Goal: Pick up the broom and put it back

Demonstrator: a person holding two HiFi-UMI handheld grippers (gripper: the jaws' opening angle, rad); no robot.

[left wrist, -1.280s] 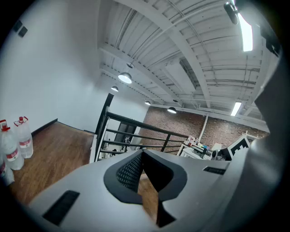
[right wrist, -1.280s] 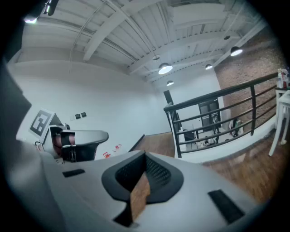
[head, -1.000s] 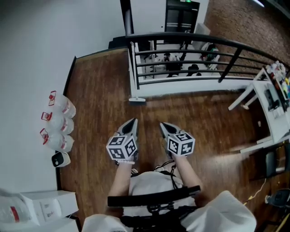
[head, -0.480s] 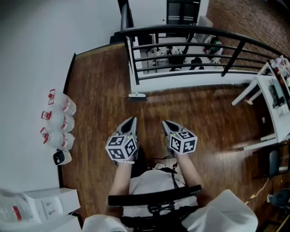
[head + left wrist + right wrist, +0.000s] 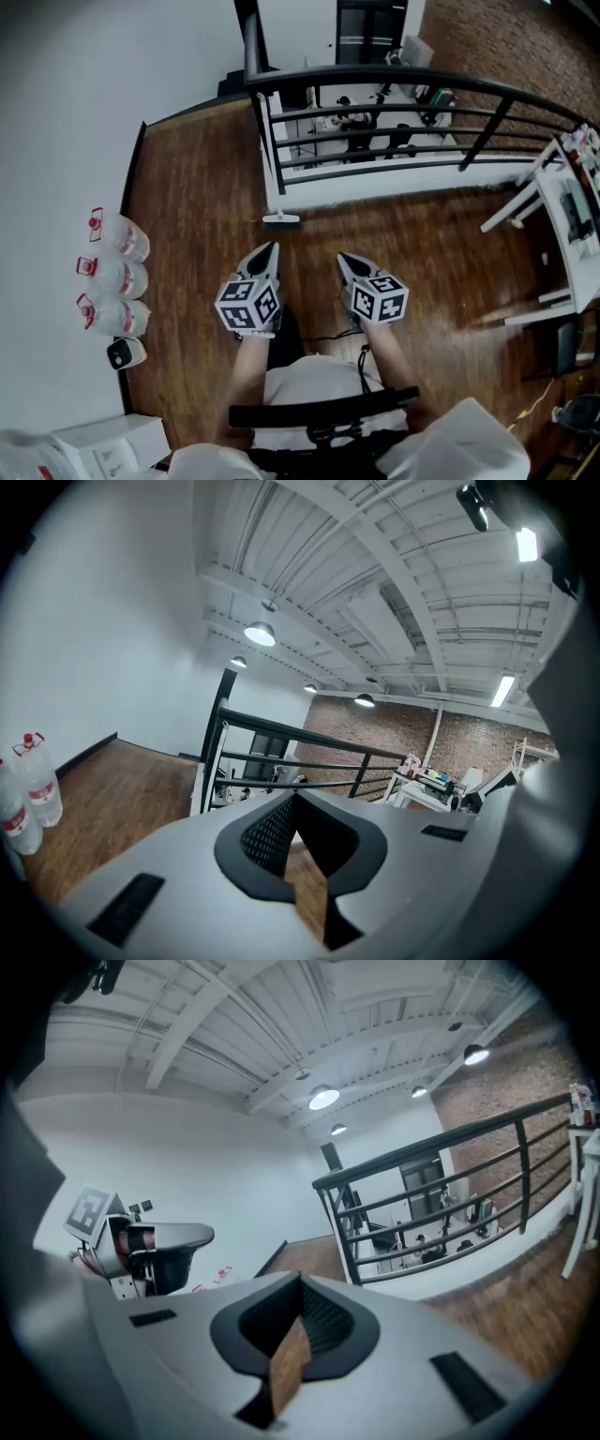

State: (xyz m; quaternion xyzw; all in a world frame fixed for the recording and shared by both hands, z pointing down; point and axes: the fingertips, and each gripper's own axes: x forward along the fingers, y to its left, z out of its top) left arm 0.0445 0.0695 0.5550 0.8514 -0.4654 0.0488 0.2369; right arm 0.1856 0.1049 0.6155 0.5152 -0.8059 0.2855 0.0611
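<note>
A broad wooden floor (image 5: 441, 253) runs up to a black railing (image 5: 394, 77), with a white desk (image 5: 562, 225) at the right edge and water bottles (image 5: 117, 278) along the left wall. The step in hand looks like the approach: nothing is picked up yet. The left gripper (image 5: 269, 249) and right gripper (image 5: 343, 258) are side by side above the floor, each with fingers pressed together and holding nothing. The broom (image 5: 281, 218) seems to be the small pale piece at the railing's end post, though it is too small to be sure. Next, get nearer, then part the fingers around its handle.

wood floor (image 5: 197, 206) | three water bottles (image 5: 117, 278) along left wall
</note>
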